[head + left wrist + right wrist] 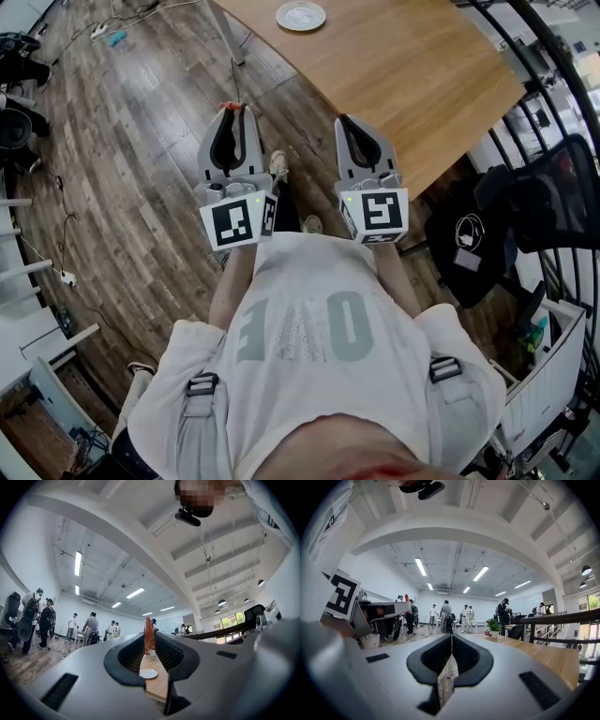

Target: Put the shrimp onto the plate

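while the person is holding both grippers out in front of the chest, the left gripper [234, 112] is pinching the shrimp [229, 106] at its tip, and the right gripper [347, 122] is sitting just beside it with its jaws pressed flat against each other. the shrimp is hanging over the wood floor [141, 141], well apart from the plate [301, 15], which is resting on the table [403, 75] near its far side. a grey table leg [227, 37] is standing ahead of the left gripper, and a black chair [562, 187] and a dark bag [469, 239] are crowding the floor at the right. the left gripper view is showing what the head view is only hinting at: the shrimp as an upright orange-red strip clamped between the ribbed jaws, with the plate and the table edge appearing lower down through the opening behind them. the right gripper view is catching the left gripper from the side, with the shrimp poking up from its tip. it is also taking in a dark railing [562, 616] beside the table, a small potted plant [494, 629] past the tabletop, and people [445, 616] standing at the far end of the room.
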